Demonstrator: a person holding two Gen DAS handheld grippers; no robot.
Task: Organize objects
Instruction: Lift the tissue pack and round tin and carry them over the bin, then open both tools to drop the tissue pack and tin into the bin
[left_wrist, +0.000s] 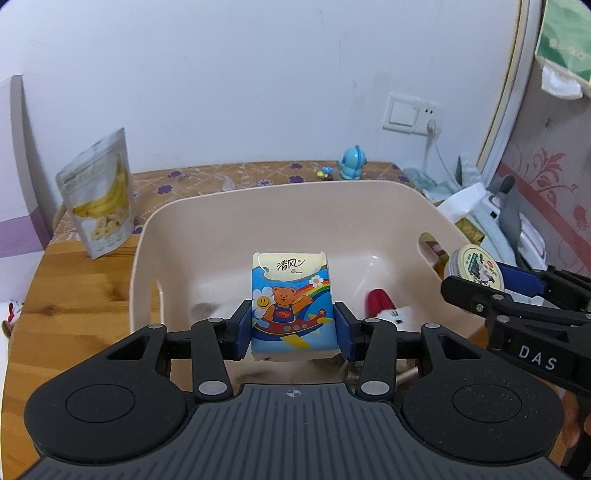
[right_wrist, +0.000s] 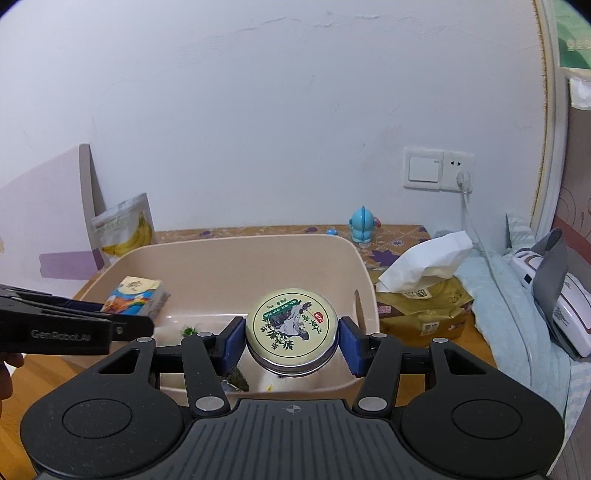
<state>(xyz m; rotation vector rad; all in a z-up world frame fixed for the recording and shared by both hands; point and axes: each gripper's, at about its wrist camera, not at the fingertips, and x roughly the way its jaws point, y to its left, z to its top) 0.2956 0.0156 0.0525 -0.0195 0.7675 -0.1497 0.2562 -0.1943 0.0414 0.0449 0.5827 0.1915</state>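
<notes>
Tongs on both sides are loaded: the left tongs (left_wrist: 293, 328) pinch a tissue pack (left_wrist: 290, 302) by its two long sides, upright, and the right tongs (right_wrist: 291, 341) clamp a round tin (right_wrist: 291, 328) across its width, lid facing up. Both loads hang over the beige bin (left_wrist: 258, 206) on the counter (left_wrist: 70, 291), the pack above the middle, the tin close to the right wall. Judging by this, release needs only a drop straight down; a plush toy (left_wrist: 388, 310) lies underneath.
</notes>
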